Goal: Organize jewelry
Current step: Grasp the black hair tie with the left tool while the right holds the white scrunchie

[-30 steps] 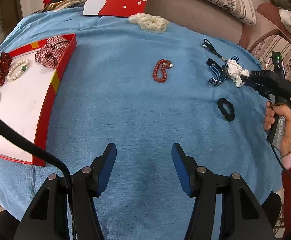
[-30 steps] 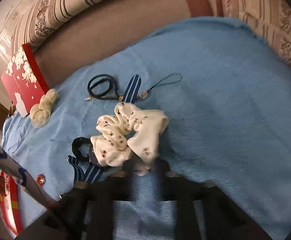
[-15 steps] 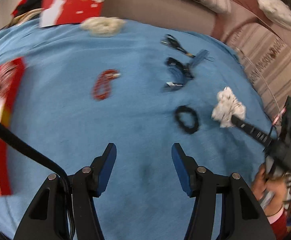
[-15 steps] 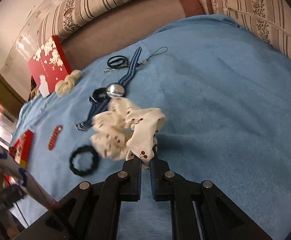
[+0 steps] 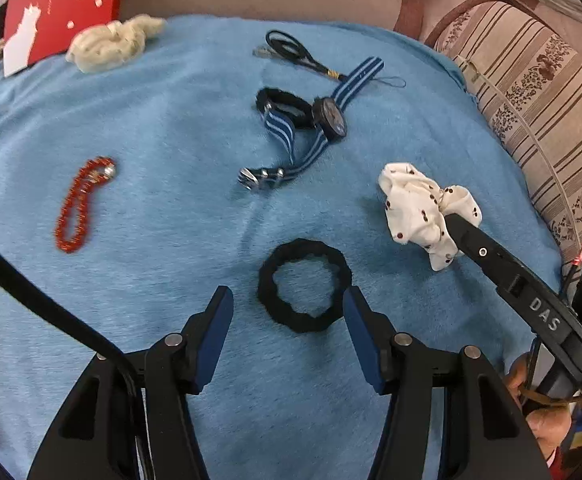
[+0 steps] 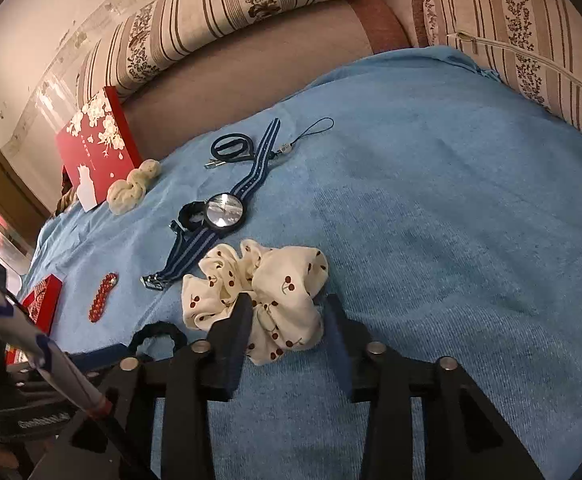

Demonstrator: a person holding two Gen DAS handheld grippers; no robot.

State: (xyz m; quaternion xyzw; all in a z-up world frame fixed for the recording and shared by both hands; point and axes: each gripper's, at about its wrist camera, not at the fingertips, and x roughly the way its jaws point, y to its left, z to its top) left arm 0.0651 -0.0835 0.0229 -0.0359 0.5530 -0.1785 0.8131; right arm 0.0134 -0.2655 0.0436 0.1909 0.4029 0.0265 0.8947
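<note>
Black and fuzzy, the hair tie (image 5: 304, 285) lies flat on the blue blanket (image 5: 171, 200) just ahead of the left hand-held gripper (image 5: 289, 322), at twelve o'clock from it in the left wrist view, its ring sitting partly between the two blue fingertips (image 5: 221, 312), which stand spread and touch nothing. Being round, it has no long axis to line up with, so a pinch would have to catch one side of the loop, not span the whole ring. The left hand-held gripper looks clearly the nearer one for this piece. At about two o'clock from the hair tie lies the white cherry-print scrunchie (image 6: 259, 300), with the right hand-held gripper (image 6: 287, 316) over it; its jaws have just been opening, and the scrunchie rests on the blanket between the parted fingers, no longer squeezed, though the left finger overlaps its folds. The red bead bracelet (image 5: 83, 204) lies well apart at ten o'clock, and the striped watch (image 5: 315, 128) at twelve, farther up the blanket. My guess is that the next move is a short dip of the left hand-held gripper onto the near rim of the black ring.
</note>
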